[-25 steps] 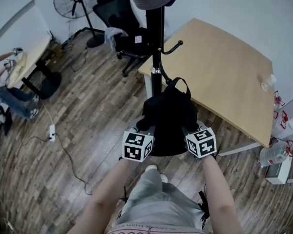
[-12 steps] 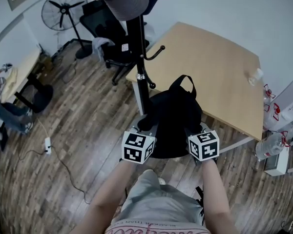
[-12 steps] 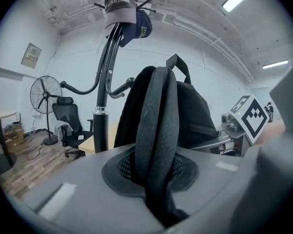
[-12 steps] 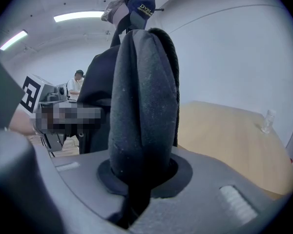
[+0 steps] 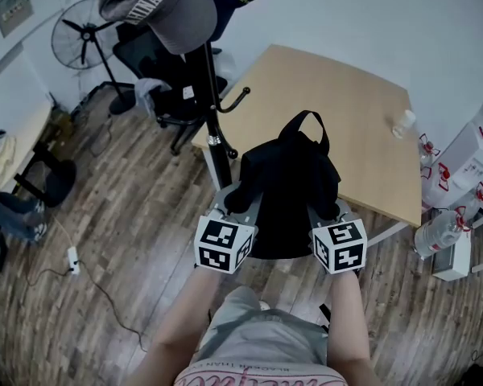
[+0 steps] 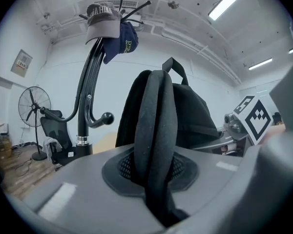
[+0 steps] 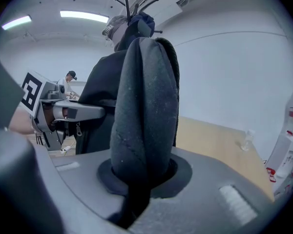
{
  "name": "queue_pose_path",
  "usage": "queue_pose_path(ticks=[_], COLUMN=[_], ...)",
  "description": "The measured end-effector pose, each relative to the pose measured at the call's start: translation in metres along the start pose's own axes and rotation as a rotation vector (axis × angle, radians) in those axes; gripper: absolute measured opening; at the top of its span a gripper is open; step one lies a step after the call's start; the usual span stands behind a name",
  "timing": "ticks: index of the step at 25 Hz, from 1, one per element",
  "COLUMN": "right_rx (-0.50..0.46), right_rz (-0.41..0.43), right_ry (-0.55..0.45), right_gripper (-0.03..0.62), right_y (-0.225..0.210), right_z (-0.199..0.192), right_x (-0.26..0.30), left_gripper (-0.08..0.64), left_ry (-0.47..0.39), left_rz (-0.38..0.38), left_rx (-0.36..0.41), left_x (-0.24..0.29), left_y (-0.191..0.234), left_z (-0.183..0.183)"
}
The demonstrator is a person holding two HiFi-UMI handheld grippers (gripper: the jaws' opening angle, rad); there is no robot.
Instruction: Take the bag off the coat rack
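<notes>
Evidently the step in hand is drawing the bag (image 5: 290, 183) clear of the coat rack (image 5: 212, 103); to do it well, both grips should stay firm and level, and the pull should come toward the body, so that the top loop (image 5: 304, 123) cannot snag the curved hook (image 5: 240, 97). The left hand-held gripper (image 5: 235, 203) is clamped on one shoulder strap (image 6: 156, 130); the right hand-held gripper (image 5: 328, 211) is clamped on the other strap (image 7: 144, 121). The bag rises just ahead of the two, between them, with its loop uppermost and apparently apart from the hook; the rack's pole stands beyond the left hand-held gripper, to its left; the counter (image 5: 362, 119) lies beyond the bag.
</notes>
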State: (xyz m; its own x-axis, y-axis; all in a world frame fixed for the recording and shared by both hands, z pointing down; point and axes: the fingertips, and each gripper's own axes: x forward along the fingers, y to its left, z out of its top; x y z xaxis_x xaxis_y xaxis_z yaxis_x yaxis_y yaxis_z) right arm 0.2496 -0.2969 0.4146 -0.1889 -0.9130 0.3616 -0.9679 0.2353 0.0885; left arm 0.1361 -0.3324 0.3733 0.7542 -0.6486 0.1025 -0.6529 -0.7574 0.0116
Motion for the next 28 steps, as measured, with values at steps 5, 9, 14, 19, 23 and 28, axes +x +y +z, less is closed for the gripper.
queue_pose_path(ticks=[5,9,14,19,23,28], right_rx=[0.006,0.025,0.037,0.031,0.019,0.012], right_rz=[-0.061,-0.109,-0.149,-0.193,-0.218,-0.229], right_ry=[-0.074,-0.130,-0.178,-0.217,-0.241,-0.262], right_gripper=[0.037,0.035,0.035,0.035,0.035,0.034], right_y=[-0.013,-0.023,-0.035,-0.046,-0.053,-0.060], right_z=[0.025,0.045,0.063,0.080,0.091,0.099], right_x=[-0.016,-0.026,-0.037,-0.044,-0.050,-0.057], left_gripper=[0.074,0.075,0.075,0.075,0.077,0.077], left_ry=[-0.060,-0.101,-0.142,-0.170,-0.191,-0.212], left_rz=[-0.028,-0.048,-0.069,-0.078,-0.084,-0.091], left_rx=[0.028,0.056,0.083,0.096,0.114,0.125], left_x=[0.007,0.013,0.021,0.027,0.030,0.033], left_y=[-0.007,-0.011,-0.017,-0.022,-0.027,-0.033], left_z=[0.030,0.054,0.078,0.099,0.112,0.123])
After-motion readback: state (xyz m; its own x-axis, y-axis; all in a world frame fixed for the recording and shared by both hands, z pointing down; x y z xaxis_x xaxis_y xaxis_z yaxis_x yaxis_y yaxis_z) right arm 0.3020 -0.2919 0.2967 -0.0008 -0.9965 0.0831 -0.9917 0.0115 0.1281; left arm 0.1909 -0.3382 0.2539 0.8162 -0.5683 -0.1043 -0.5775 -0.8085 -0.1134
